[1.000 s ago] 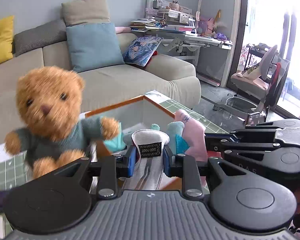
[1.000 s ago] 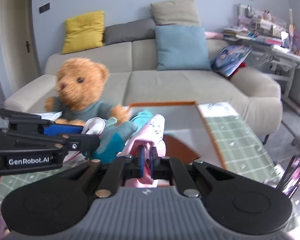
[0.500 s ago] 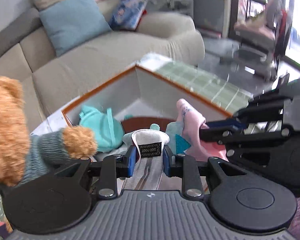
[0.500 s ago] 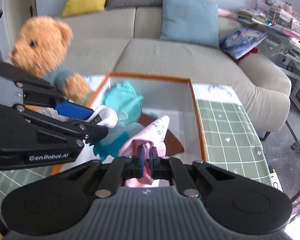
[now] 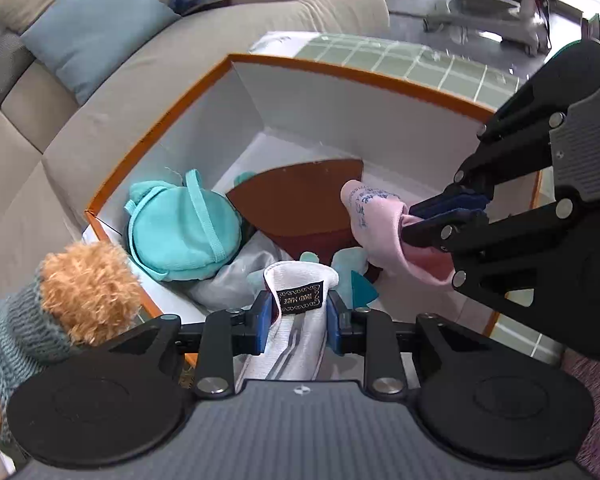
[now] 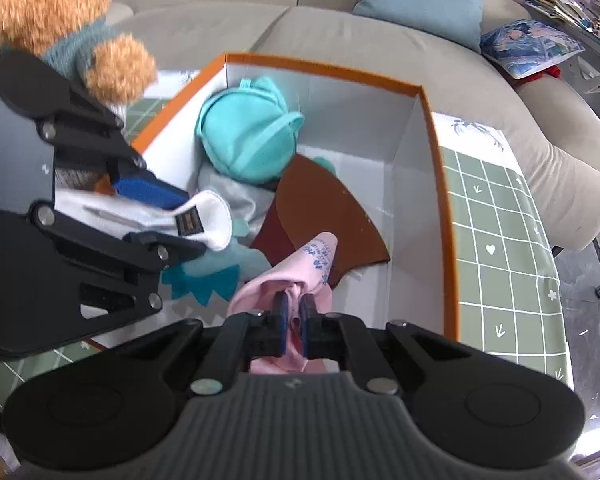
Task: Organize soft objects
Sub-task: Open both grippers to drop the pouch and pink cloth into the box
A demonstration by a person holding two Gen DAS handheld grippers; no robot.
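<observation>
A white box with an orange rim stands below both grippers. In it lie a round teal pouch, a brown felt piece and grey cloth. My left gripper is shut on a white fabric piece with a black label, held over the box's near edge. My right gripper is shut on a pink printed cloth that hangs inside the box. A teal soft piece lies beneath them.
A brown teddy bear in a grey-green sweater sits just left of the box. The box rests on a green checked tablecloth. Behind it is a beige sofa with a blue cushion.
Both grippers have tipped downward and sunk toward the box, each keeping hold of its cloth. The views now look into the box, and the teddy bear has slid to the left edge.
</observation>
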